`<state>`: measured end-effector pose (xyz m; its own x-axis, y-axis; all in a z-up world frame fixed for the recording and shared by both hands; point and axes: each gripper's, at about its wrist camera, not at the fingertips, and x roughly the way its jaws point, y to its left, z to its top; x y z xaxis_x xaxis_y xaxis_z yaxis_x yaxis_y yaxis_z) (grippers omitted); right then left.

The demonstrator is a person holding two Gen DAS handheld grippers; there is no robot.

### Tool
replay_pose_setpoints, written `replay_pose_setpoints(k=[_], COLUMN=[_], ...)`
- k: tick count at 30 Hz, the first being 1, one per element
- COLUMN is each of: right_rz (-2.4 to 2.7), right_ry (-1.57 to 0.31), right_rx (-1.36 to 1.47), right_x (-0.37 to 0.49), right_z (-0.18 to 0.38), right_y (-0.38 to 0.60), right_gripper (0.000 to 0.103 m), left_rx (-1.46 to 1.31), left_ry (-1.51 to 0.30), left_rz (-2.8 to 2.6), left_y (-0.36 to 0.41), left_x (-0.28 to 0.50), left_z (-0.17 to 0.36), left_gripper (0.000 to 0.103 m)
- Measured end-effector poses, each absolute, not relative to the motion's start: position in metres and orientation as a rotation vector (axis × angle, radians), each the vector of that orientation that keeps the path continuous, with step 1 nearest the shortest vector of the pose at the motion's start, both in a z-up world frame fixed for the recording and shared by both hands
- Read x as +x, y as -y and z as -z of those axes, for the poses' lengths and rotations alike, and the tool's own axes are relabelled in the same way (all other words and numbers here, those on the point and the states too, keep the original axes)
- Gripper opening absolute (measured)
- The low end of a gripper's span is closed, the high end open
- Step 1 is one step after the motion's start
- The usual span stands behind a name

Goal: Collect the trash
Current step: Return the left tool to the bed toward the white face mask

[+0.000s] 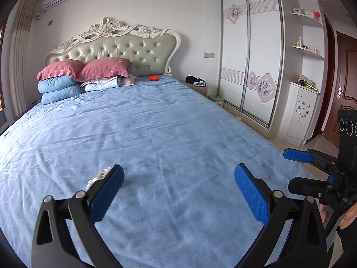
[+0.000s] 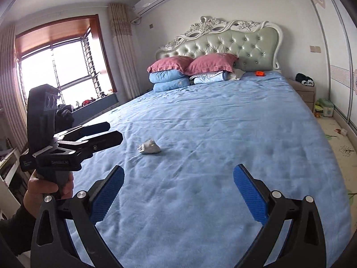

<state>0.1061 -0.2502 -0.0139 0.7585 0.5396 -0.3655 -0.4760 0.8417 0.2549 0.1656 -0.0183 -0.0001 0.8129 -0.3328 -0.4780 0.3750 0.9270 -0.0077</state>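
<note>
Both sets of jaws spread wide, nothing held: left gripper (image 1: 179,186) & right gripper (image 2: 178,187). Paper wad (image 2: 149,146) near bed (image 2: 223,134) left edge; soft, could squash or slip off w/ a bad grab.

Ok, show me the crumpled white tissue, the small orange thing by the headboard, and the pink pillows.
Crumpled white tissue (image 2: 149,147): right wrist view, centre of the wad.
Small orange object (image 2: 259,73): right wrist view, its top face.
Pink pillows (image 1: 103,69): left wrist view, middle of the right pillow.
</note>
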Motion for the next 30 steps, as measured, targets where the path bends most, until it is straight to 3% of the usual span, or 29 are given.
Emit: replay_pose_setpoints(k=[15, 30], right_rz=[-0.606, -0.656], right_ry=[-0.554, -0.652], right_rx=[0.075, 0.045], right_x=[0.207, 0.277], right_z=[0.036, 0.058], right_y=[0.147, 0.113], right_gripper=[0.095, 0.095], left_rx=[-0.003, 0.045], left_ry=[-0.641, -0.86], left_rz=[0.276, 0.306], left_y=[-0.088, -0.091], left_x=[0.244, 0.344], left_z=[0.066, 0.121], left_gripper=[0.099, 0.099])
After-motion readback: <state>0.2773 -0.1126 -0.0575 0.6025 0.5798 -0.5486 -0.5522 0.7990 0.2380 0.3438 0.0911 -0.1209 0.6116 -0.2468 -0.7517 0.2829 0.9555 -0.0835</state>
